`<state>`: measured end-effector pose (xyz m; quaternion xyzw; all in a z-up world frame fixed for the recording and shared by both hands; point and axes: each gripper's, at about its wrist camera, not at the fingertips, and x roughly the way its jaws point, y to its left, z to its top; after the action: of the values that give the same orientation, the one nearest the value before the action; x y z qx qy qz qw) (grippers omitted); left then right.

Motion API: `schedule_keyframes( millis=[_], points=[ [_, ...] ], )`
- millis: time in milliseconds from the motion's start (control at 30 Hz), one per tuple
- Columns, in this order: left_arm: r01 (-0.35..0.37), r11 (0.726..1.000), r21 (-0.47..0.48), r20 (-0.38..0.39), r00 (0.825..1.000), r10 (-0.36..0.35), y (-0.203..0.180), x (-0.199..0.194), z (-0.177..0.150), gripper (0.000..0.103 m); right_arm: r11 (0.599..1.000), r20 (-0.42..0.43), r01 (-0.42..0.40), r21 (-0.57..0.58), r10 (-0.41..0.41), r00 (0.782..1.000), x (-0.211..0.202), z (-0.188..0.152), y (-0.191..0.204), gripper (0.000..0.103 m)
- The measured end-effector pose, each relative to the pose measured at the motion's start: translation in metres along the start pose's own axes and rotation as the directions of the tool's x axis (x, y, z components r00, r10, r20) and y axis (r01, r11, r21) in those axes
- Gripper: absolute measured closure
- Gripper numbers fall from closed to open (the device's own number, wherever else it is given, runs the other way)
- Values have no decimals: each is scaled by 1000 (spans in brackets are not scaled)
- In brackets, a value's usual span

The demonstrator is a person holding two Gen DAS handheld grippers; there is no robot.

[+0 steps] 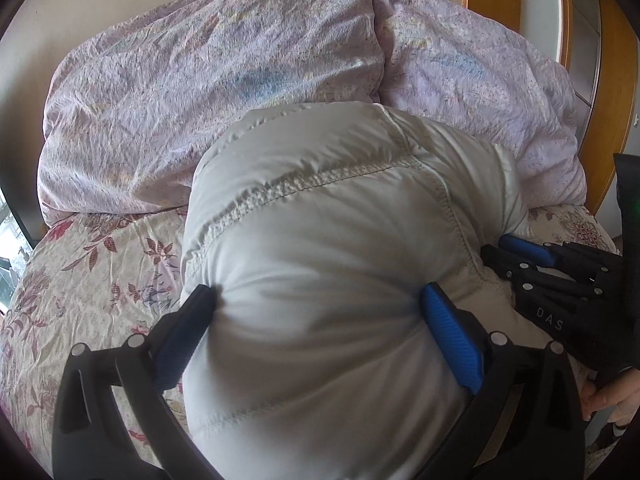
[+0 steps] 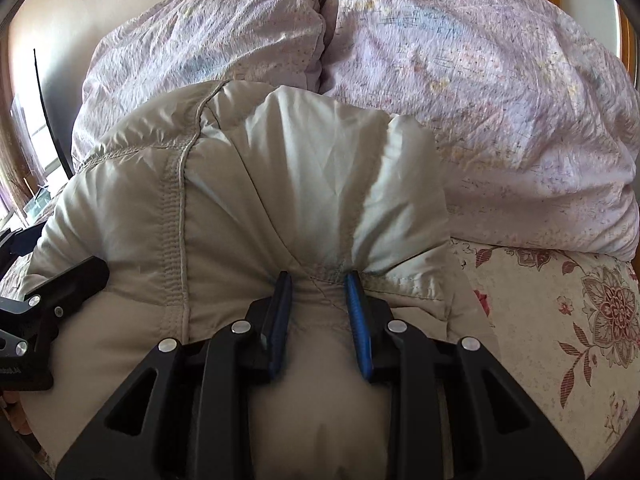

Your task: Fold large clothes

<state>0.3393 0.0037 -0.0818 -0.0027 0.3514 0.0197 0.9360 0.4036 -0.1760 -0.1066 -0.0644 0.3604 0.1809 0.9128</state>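
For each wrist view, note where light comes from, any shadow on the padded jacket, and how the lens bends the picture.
Left wrist view: daylight from the left edge, shadow on the jacket by the left gripper, edges curve. Right wrist view: window light at left, bright panel, dark crease, black corners.

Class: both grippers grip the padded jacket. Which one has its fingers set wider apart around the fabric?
The left gripper: its fingers straddle a broad bulge of the white padded jacket. The right gripper pinches only a narrow fold.
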Motion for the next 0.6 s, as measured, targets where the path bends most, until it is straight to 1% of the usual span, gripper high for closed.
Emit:
schedule_keyframes(
  millis=[100,200,300,333,400,467,600],
  points=[
    [-16,1000,-2,5,1000,16,-2,4,-4,2,1000,-6,-7,3,7,1000,4,0,-2,73],
    [-36,999,-1,26,999,36,-4,5,-8,2,1000,-2,5,-4,-5,1000,4,1,-1,73],
    [-40,999,-4,23,999,40,-3,-5,-6,2,1000,-14,-15,5,15,1000,-9,6,-4,73],
    [-35,999,-14,31,999,35,-1,-13,-7,2,999,-3,-29,13,29,1000,-19,5,-6,73],
    [-22,999,-27,50,998,23,5,-28,-11,2,996,47,-81,32,80,996,-43,0,-14,73],
    [-17,999,-31,58,998,19,10,-34,-13,2,994,66,-103,35,100,993,-55,-5,-19,73],
    [41,997,-60,18,999,-40,15,-23,-17,2,997,5,-73,0,73,997,-42,-14,-16,73]
  ],
)
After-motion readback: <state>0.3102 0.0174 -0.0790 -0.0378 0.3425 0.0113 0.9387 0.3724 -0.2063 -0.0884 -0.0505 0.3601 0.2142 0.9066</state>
